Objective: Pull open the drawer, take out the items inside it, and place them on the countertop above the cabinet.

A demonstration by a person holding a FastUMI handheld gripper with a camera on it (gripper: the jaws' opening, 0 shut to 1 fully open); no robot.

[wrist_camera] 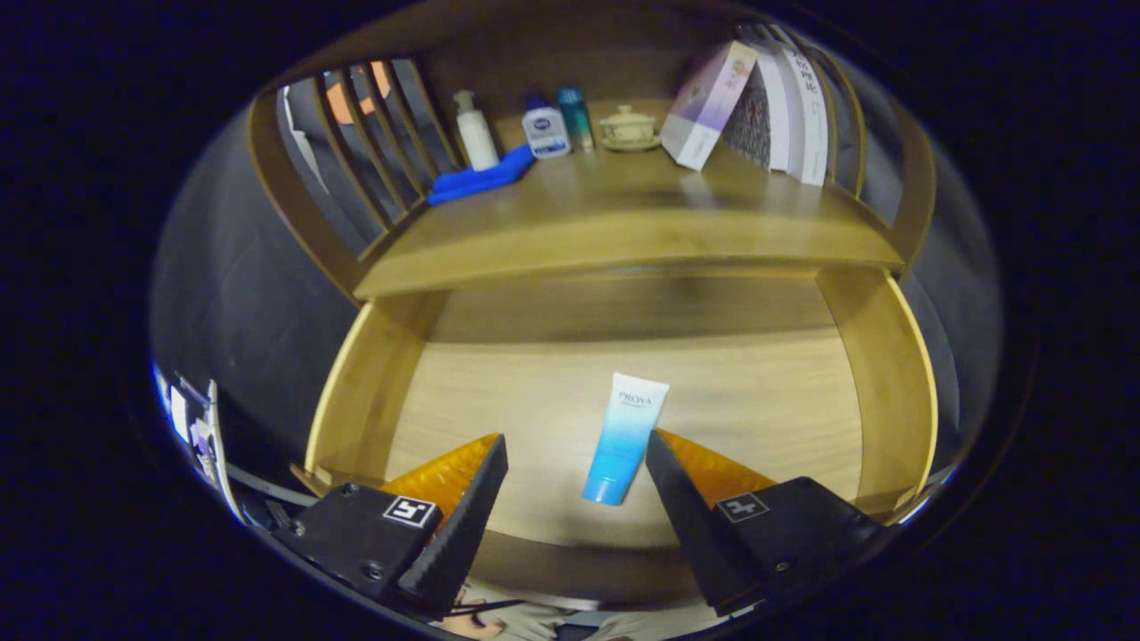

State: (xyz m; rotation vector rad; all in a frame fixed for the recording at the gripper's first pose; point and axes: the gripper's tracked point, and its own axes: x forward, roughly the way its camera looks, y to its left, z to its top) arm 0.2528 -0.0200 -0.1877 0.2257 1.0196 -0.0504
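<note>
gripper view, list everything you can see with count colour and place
drawer: 1, light wood, pulled open below the countertop
tube: 1, white fading to blue, lying on the drawer floor, between the fingers and nearer the right one
countertop: 1, brown wood, above the drawer
pump bottle: 1, white, back left of the countertop
blue cloth: 1, blue, beside the pump bottle
small bottle: 1, white with dark cap, back of the countertop
teal can: 1, teal, right of the small bottle
lidded cup: 1, beige, on a saucer at the back
box: 1, white and purple, leaning on the books
books: several, pale, upright at the right end
hand-held gripper: 1, open, fingers either side of the tube, not pressing it
</note>
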